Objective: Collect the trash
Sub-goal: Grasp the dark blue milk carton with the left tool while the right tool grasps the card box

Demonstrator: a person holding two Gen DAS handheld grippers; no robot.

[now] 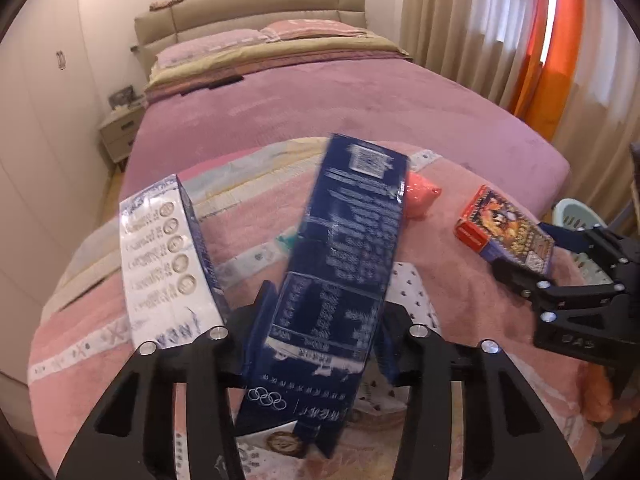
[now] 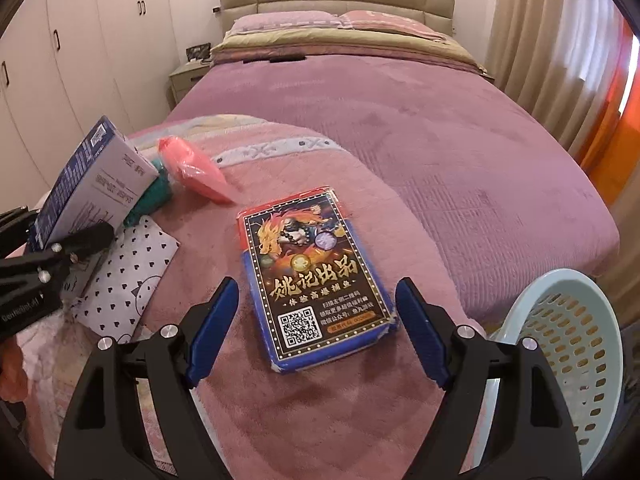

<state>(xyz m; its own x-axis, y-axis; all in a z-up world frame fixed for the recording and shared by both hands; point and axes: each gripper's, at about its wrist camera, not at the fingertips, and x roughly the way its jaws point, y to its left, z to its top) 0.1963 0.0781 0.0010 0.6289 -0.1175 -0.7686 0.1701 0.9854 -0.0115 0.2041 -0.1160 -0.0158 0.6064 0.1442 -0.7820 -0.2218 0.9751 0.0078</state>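
My left gripper (image 1: 326, 322) is shut on a long dark blue carton (image 1: 340, 264) and holds it tilted above the pink blanket; the carton also shows in the right wrist view (image 2: 84, 184). A white and blue box (image 1: 168, 260) stands beside it on the left. My right gripper (image 2: 316, 320) is open, its fingers on either side of a red and blue card box (image 2: 316, 276) that lies flat on the blanket. That box also shows in the left wrist view (image 1: 506, 230). A pink plastic bag (image 2: 194, 170) and a white heart-print packet (image 2: 128, 276) lie to the left.
A pale blue slotted basket (image 2: 568, 364) stands off the bed's right corner. The purple bedspread (image 2: 420, 132) stretches back to pillows and a beige headboard. White wardrobes line the left wall, curtains the right. A nightstand (image 1: 120, 132) is at the far left.
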